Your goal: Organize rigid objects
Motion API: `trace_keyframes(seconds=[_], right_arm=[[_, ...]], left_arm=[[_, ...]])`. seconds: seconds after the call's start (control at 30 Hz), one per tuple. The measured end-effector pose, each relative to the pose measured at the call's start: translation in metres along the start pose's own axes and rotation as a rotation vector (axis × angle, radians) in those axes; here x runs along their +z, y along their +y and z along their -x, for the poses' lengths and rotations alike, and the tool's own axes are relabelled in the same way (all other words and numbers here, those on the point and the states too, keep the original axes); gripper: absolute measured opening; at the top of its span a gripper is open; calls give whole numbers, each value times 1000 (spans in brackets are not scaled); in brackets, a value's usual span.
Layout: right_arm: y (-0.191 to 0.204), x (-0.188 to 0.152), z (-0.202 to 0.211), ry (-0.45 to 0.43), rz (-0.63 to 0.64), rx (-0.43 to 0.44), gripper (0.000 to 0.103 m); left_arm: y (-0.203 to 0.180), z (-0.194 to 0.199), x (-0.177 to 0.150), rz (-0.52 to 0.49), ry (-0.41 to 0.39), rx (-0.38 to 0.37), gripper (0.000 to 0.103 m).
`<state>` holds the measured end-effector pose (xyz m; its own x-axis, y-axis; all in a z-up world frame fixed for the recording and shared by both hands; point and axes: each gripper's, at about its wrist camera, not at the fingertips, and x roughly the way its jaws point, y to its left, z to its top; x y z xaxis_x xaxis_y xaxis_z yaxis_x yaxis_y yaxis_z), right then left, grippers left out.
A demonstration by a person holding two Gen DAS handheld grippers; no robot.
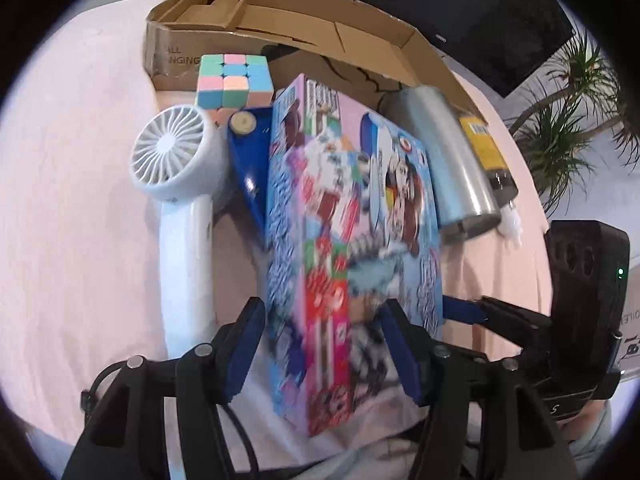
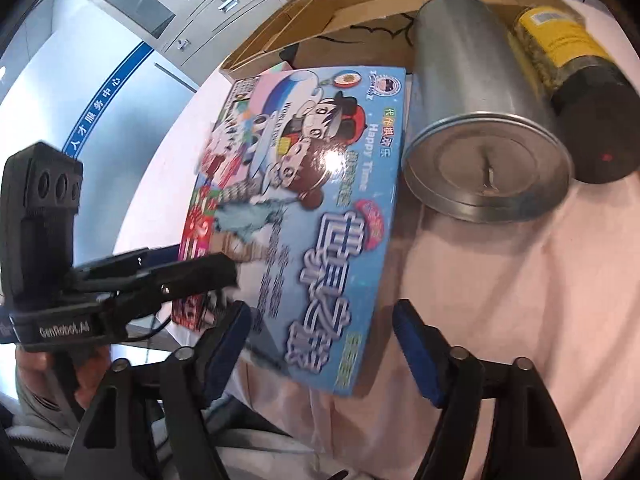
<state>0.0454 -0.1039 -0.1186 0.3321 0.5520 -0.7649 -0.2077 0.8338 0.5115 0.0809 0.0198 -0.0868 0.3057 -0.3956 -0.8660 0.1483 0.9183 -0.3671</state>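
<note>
A colourful cartoon-printed box [image 1: 348, 240] stands tilted on the pink table, between a white handheld fan [image 1: 180, 184] and a silver tin can [image 1: 444, 160] lying on its side. My left gripper [image 1: 324, 344] has its jaws around the box's near end, the pads touching its sides. In the right wrist view the box [image 2: 320, 200] lies ahead, and my right gripper [image 2: 320, 344] is open with the box's near corner between its fingers. The left gripper [image 2: 192, 268] shows there on the box's left edge.
A pastel puzzle cube [image 1: 234, 80] and a blue wedge with a wooden peg [image 1: 248, 152] sit behind the fan. A yellow-labelled dark bottle [image 2: 576, 92] lies beside the tin can [image 2: 480, 120]. An open cardboard box [image 1: 280, 28] stands at the back.
</note>
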Motion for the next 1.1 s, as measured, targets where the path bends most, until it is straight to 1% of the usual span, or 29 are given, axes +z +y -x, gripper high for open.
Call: trace_keyframes(seconds=[0.03, 0.07, 0.13, 0.17, 0.27, 0.33, 0.37, 0.43, 0.47, 0.53, 0.57, 0.63, 0.67, 0.7, 0.73, 0.77, 0.83, 0.87, 0.93, 1.0, 1.03, 1.1], right_arm=[[-1, 4, -4, -3, -3, 22, 75], [-2, 10, -9, 3, 3, 29, 79], [-2, 19, -21, 36, 26, 51, 88], [2, 21, -23, 36, 41, 45, 89], [10, 18, -20, 2, 50, 12, 89], [17, 9, -14, -26, 72, -16, 88], [24, 4, -5, -45, 84, -37, 87], [41, -1, 14, -93, 125, -76, 84], [51, 0, 30, -141, 162, -113, 83], [66, 4, 60, -212, 198, -144, 82], [73, 10, 74, -263, 221, -159, 82], [89, 28, 102, -363, 260, -190, 81], [95, 36, 111, -398, 276, -203, 81], [103, 49, 123, -444, 293, -219, 81], [107, 58, 131, -467, 301, -226, 81], [114, 75, 143, -507, 317, -241, 80], [120, 101, 156, -539, 328, -253, 80], [121, 113, 160, -552, 337, -261, 80], [124, 140, 167, -564, 348, -282, 80], [122, 166, 163, -548, 338, -285, 80], [120, 180, 157, -530, 331, -285, 79], [108, 205, 140, -495, 318, -285, 79]], left_arm=[[-1, -4, 3, -6, 0, 6, 63], [-2, -5, 5, -14, -2, 7, 63], [-8, -4, 5, -48, -22, 36, 63], [-8, -4, 5, -51, -25, 47, 63], [-10, 3, 0, -62, -44, 41, 63], [-17, 14, -3, -94, -79, 53, 63], [-24, 24, -4, -119, -115, 70, 62], [-34, 43, 0, -152, -179, 76, 62], [-40, 55, 6, -171, -223, 74, 62], [-49, 81, 24, -204, -320, 64, 62], [-52, 91, 34, -216, -356, 62, 62], [-59, 109, 56, -252, -425, 69, 62], [-63, 120, 73, -274, -466, 74, 62], [-65, 126, 85, -286, -488, 73, 62], [-66, 132, 100, -297, -506, 69, 62], [-66, 141, 118, -308, -522, 69, 62], [-67, 149, 142, -333, -547, 68, 62], [-66, 149, 159, -339, -549, 60, 62], [-61, 144, 181, -334, -533, 45, 62], [-50, 130, 206, -316, -494, 33, 62], [-45, 126, 211, -312, -483, 31, 62], [-33, 105, 226, -286, -428, 18, 62]])
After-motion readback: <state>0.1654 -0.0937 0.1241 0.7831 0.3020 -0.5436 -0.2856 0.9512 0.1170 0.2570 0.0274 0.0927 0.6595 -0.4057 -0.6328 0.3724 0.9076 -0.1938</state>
